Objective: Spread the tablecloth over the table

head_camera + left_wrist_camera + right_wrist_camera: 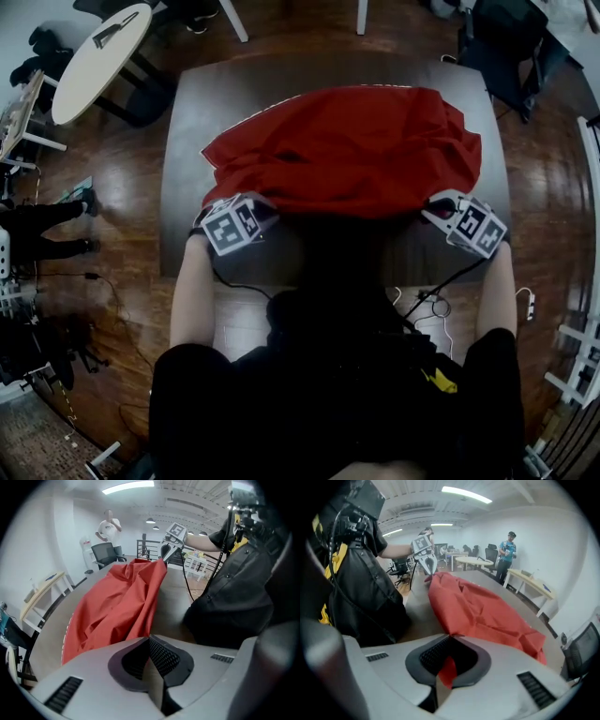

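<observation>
A red tablecloth [342, 150] lies bunched and creased on the dark table [187, 141], heaped over its middle and near half. My left gripper [255, 202] is shut on the cloth's near left corner, and my right gripper [434, 204] is shut on the near right corner. Both corners are lifted off the tabletop. In the left gripper view the cloth [117, 606] runs up into the shut left gripper [150, 640]. In the right gripper view a red tip of cloth [448, 670] shows between the pads of the right gripper [449, 641], and the rest [483, 611] trails away.
A white oval table [98, 47] stands on the wood floor at the upper left. A black chair [506, 42] is at the upper right. A person [506, 550] stands by desks beyond the table. Cables [427, 300] hang near my body.
</observation>
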A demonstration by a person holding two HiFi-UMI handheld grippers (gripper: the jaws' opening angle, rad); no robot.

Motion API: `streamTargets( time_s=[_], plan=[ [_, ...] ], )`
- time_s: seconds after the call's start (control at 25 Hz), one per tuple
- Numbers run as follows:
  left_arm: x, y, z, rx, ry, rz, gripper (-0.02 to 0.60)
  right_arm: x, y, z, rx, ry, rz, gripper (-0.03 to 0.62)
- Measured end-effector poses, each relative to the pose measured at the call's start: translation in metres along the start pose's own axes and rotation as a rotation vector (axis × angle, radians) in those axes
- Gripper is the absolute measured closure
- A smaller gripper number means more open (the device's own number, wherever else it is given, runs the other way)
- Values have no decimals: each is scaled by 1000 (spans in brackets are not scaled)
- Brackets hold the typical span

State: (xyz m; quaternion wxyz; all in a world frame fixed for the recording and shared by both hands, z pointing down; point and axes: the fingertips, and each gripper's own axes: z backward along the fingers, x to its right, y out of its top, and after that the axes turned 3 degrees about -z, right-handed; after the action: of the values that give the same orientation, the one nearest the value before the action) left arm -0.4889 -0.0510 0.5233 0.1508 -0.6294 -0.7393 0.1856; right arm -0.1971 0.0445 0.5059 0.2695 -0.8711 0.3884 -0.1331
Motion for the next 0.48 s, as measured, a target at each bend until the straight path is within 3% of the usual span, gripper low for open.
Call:
streamTargets(
  time_s=[0.2, 0.48],
  plan=[
    [-81, 21, 8, -2, 56, 41, 586, 82, 40, 1, 51, -106, 43, 582],
    [-186, 27, -34, -78, 151, 95, 584, 188, 40, -59, -80, -294, 77, 582]
  ],
)
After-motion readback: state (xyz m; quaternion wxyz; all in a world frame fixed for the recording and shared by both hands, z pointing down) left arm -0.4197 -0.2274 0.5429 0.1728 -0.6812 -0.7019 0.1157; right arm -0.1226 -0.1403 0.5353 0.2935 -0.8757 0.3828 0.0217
